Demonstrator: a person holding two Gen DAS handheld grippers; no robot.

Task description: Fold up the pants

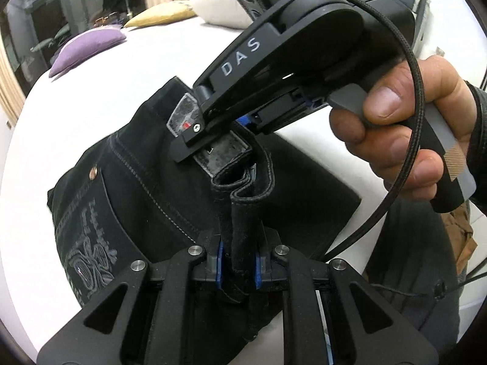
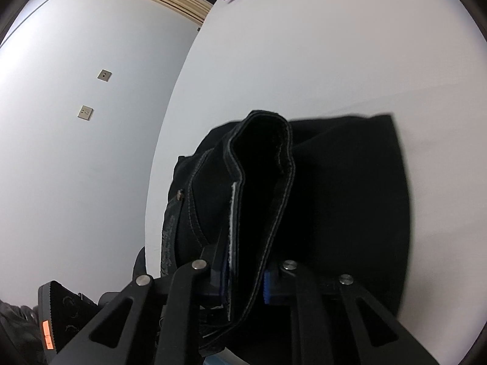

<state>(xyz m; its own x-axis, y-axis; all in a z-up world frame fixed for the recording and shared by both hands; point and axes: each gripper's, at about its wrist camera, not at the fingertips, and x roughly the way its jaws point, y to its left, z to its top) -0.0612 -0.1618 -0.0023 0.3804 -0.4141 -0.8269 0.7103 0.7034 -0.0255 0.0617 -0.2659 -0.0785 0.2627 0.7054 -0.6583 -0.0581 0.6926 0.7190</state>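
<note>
Both tools, left (image 1: 239, 261) and right (image 2: 243, 276), clamped on black pants (image 1: 137, 176); purple cushion (image 1: 88, 50) beyond, on white bed (image 1: 319, 152).

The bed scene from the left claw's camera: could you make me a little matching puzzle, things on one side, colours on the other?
Things:
1. pants
2. nearer cushion
3. farther cushion
4. bed cover

Colours:
a. white
b. mustard yellow
c. black
d. purple

Pairs: 1-c, 2-d, 3-b, 4-a
</note>
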